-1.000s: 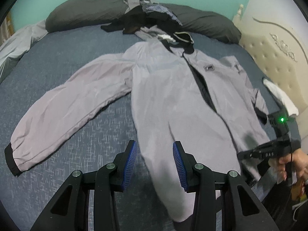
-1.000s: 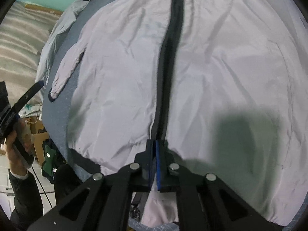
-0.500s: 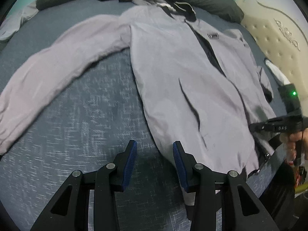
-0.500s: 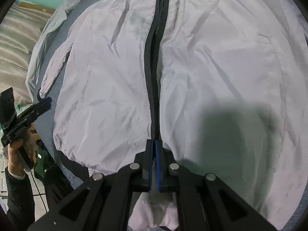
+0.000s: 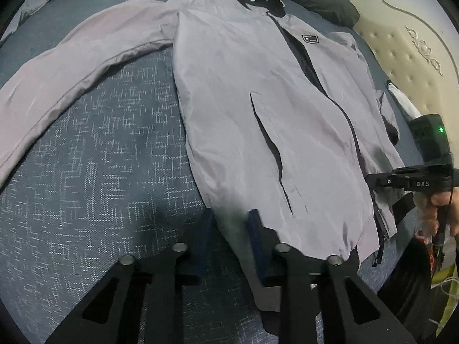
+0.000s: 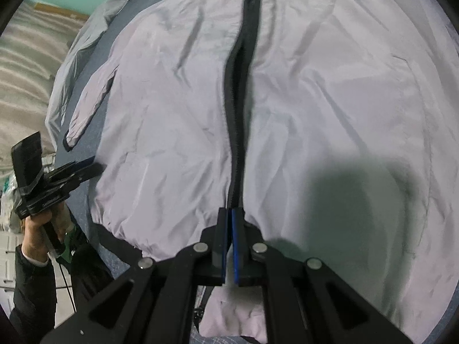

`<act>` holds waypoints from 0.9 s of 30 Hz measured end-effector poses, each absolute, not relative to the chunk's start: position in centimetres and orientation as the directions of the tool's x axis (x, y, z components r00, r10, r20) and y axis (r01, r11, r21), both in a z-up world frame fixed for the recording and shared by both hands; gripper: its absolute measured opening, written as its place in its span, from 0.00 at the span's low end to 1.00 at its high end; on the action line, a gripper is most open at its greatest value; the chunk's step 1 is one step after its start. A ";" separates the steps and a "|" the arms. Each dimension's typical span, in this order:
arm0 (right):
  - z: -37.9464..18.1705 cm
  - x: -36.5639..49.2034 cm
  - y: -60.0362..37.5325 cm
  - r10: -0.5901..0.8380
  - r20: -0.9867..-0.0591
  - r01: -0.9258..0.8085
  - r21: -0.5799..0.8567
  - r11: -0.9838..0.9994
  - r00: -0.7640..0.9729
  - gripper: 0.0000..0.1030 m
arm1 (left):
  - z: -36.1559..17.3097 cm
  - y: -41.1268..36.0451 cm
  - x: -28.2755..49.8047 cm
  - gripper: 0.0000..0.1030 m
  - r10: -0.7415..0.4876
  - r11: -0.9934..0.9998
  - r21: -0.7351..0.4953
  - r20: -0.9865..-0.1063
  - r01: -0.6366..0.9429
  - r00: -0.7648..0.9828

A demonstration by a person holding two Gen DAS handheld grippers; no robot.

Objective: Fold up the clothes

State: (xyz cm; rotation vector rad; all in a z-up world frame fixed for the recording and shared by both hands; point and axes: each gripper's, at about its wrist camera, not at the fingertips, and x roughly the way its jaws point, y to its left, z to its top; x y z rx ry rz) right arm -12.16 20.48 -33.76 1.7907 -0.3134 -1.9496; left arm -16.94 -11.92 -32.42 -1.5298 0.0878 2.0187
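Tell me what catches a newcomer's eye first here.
A grey jacket lies spread face-up on the blue bed, one sleeve stretched out sideways. The right gripper is shut on its hem at the black zipper; the left gripper is at the hem's corner.

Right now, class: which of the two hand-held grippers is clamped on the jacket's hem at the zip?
The right hand-held gripper: shut on the jacket beside its zip. The left hand-held gripper straddles the hem's side corner.

The left gripper [image 5: 229,223], its jaws just closing, straddles the grey jacket's [image 5: 258,109] hem corner on the bed [image 5: 100,172].
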 end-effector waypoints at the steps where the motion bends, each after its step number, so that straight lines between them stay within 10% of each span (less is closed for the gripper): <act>1: -33.7 -12.2 20.4 -0.486 -0.873 0.185 0.473 -0.862 -0.035 0.03 | -32.5 -12.0 -16.9 0.17 0.414 -0.819 -0.293 -0.897 -0.493 -0.154; 8: -31.9 -12.6 22.1 -0.504 -0.860 0.159 0.489 -0.858 -0.074 0.04 | -32.6 -12.1 -16.5 0.11 0.394 -0.819 -0.269 -0.906 -0.507 -0.155; 13: -29.8 -12.9 25.0 -0.483 -0.867 0.159 0.463 -0.872 -0.120 0.23 | -32.9 -12.3 -16.3 0.11 0.368 -0.824 -0.244 -0.917 -0.512 -0.155; 27: -33.4 -11.8 27.5 -0.419 -0.907 0.139 0.411 -0.901 -0.030 0.24 | -30.1 -13.2 -15.2 0.12 0.365 -0.840 -0.228 -0.909 -0.492 -0.202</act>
